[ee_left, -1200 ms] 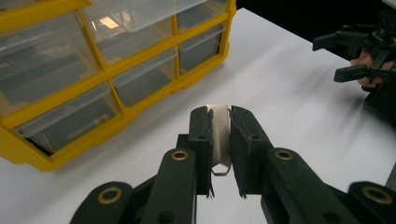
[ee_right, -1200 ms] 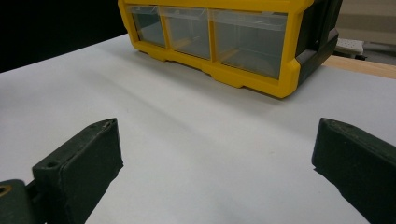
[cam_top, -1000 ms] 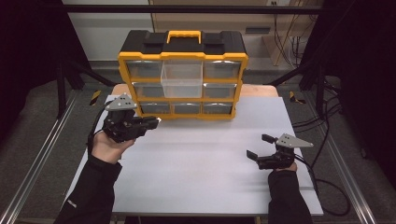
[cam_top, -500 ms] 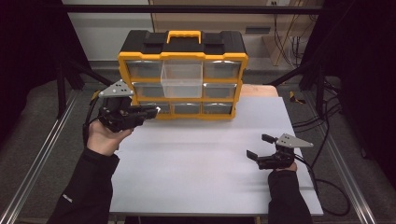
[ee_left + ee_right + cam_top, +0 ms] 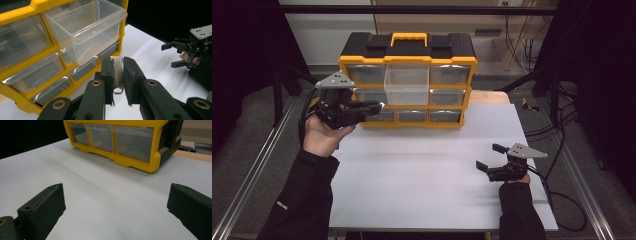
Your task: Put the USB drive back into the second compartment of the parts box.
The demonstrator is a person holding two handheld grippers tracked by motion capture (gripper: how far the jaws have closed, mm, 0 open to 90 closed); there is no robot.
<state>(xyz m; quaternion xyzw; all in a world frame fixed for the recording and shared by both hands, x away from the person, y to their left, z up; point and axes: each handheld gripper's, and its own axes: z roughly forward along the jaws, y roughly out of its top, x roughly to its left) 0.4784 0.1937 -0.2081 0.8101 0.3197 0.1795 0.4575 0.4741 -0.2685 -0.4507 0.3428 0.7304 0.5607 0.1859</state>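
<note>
A yellow and black drawer cabinet (image 5: 408, 50) stands at the back of the white tabletop (image 5: 422, 170). Its top middle clear drawer (image 5: 407, 86) (image 5: 85, 30) is pulled out and looks empty. My left gripper (image 5: 379, 105) (image 5: 117, 62) hovers at the cabinet's left front, below the drawer's level, shut on a small silvery metal part (image 5: 117, 72). My right gripper (image 5: 490, 157) (image 5: 116, 192) rests low over the table at the right, jaws wide open with nothing between them. It also shows far off in the left gripper view (image 5: 182, 55).
Metal frame rails (image 5: 257, 165) run along both sides of the table. Cables (image 5: 562, 165) trail off the right edge. A strip of wooden tabletop (image 5: 492, 96) shows behind the white sheet at the cabinet's right. The cabinet's lower drawers (image 5: 132, 141) are closed.
My left gripper has risen from near the table to the height of the cabinet's middle drawers, still holding the metal part. The right gripper has stayed where it was.
</note>
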